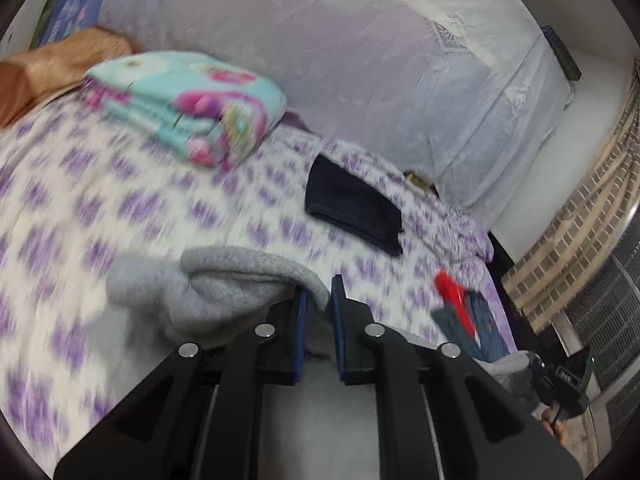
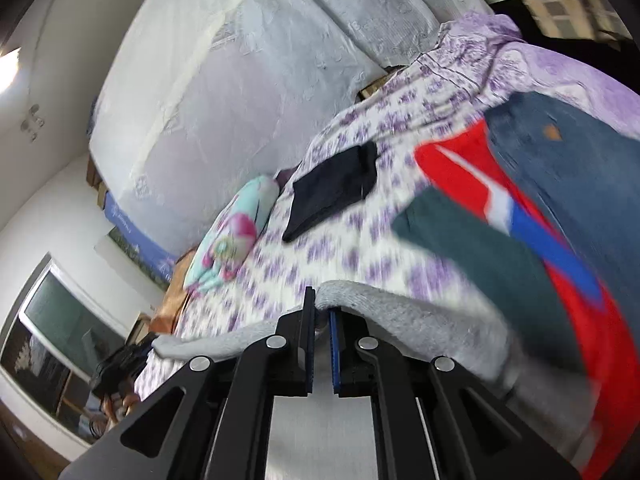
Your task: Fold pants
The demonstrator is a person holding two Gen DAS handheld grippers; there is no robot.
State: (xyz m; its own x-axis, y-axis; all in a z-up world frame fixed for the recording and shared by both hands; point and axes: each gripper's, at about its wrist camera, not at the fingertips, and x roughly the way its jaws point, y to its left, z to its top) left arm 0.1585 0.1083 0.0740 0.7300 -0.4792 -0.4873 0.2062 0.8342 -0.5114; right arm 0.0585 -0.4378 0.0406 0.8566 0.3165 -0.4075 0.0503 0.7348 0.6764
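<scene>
**Left wrist view: grey pants pinched in both grippers**

Item 1: grey pants (image 1: pixel 224 280), lower centre of frame, raised over my purple-flowered bedspread (image 1: pixel 120 216). My left gripper (image 1: pixel 319 292) is clamped on a fold of them.

Item 2: right wrist view, my right gripper (image 2: pixel 321 304) clenched on the same pants' edge, bottom centre.

Item 3: folded black garment (image 1: pixel 352 204), centre right. Floral blanket (image 1: pixel 192 104), upper left. Red garment (image 2: pixel 520 240) and jeans (image 2: pixel 568 168), right side.
</scene>
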